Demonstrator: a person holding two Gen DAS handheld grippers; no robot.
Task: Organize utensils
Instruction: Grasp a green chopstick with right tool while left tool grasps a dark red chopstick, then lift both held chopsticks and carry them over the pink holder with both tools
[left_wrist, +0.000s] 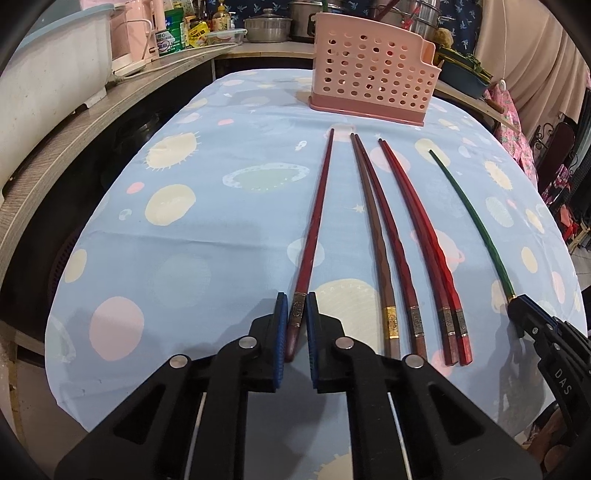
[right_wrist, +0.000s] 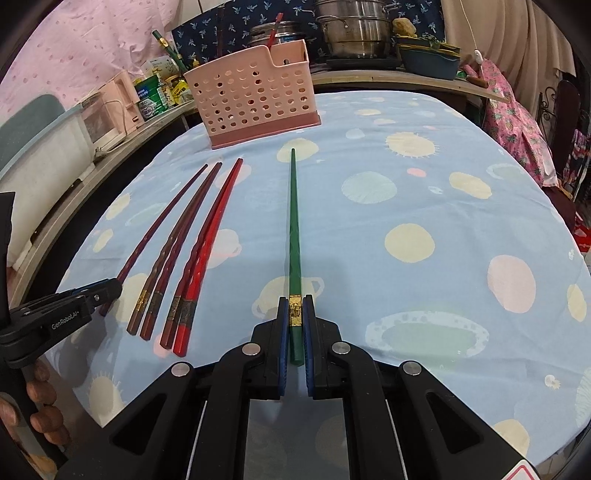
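Observation:
Several chopsticks lie side by side on a blue patterned tablecloth (left_wrist: 207, 236). My left gripper (left_wrist: 296, 300) is shut on the banded handle end of a dark red chopstick (left_wrist: 317, 214), the leftmost one. My right gripper (right_wrist: 295, 302) is shut on the gold band of a green chopstick (right_wrist: 294, 221), the rightmost one. Both chopsticks still rest along the cloth. Between them lie a brown pair (left_wrist: 373, 221) and a bright red pair (left_wrist: 417, 221). A pink perforated utensil basket (right_wrist: 255, 103) stands at the far end of the cloth with a green chopstick (right_wrist: 166, 44) and a red chopstick (right_wrist: 273, 33) sticking out.
A wooden counter (left_wrist: 74, 140) curves round the left side with a white tub, a pink appliance and bottles. Steel pots (right_wrist: 354, 33) and a blue dish stand behind the basket. A hand (right_wrist: 40, 406) holds the left gripper's handle. Pink fabric hangs at the right.

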